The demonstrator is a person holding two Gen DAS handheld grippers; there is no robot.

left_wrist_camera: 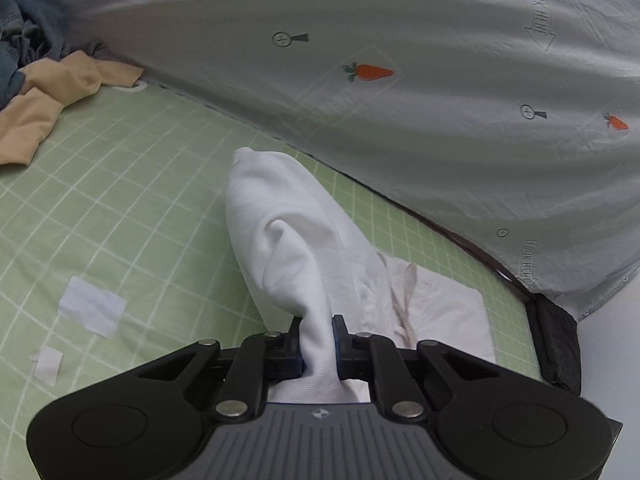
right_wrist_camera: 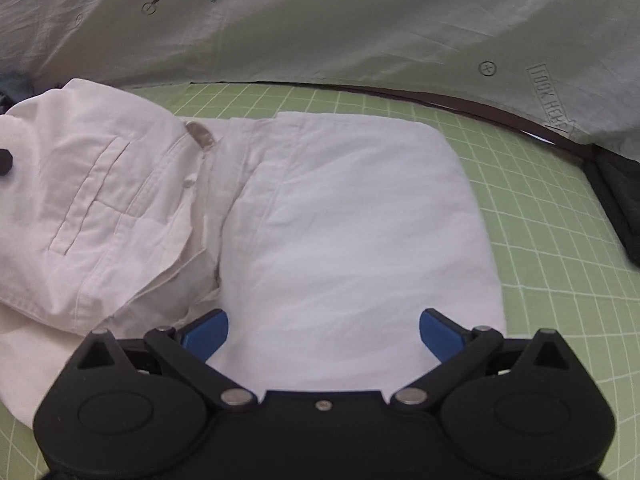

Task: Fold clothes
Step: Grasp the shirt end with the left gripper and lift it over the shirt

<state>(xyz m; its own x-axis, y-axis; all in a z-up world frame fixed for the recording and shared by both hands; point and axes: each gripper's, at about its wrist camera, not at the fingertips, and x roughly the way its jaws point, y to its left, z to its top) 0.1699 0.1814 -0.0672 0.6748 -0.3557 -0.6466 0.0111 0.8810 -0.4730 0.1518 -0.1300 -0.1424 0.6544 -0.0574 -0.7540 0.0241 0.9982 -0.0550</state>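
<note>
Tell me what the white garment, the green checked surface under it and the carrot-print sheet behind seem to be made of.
White garment: woven cotton-like cloth, matte, with fine wrinkles and stitched seams; the part bunched in the left gripper looks softer, maybe knit.
Green checked surface: printed fabric, matte, shallow creases.
Carrot-print sheet: thin woven cloth, crinkled, grey-white. Exact fibres cannot be told.

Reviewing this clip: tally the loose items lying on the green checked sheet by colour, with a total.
White garment, pinched by the left gripper: 1
Tan garment: 1
Blue and grey clothes, a heap at the left edge, pieces not separable: 1
White paper scraps: 2
Total: 5
</note>
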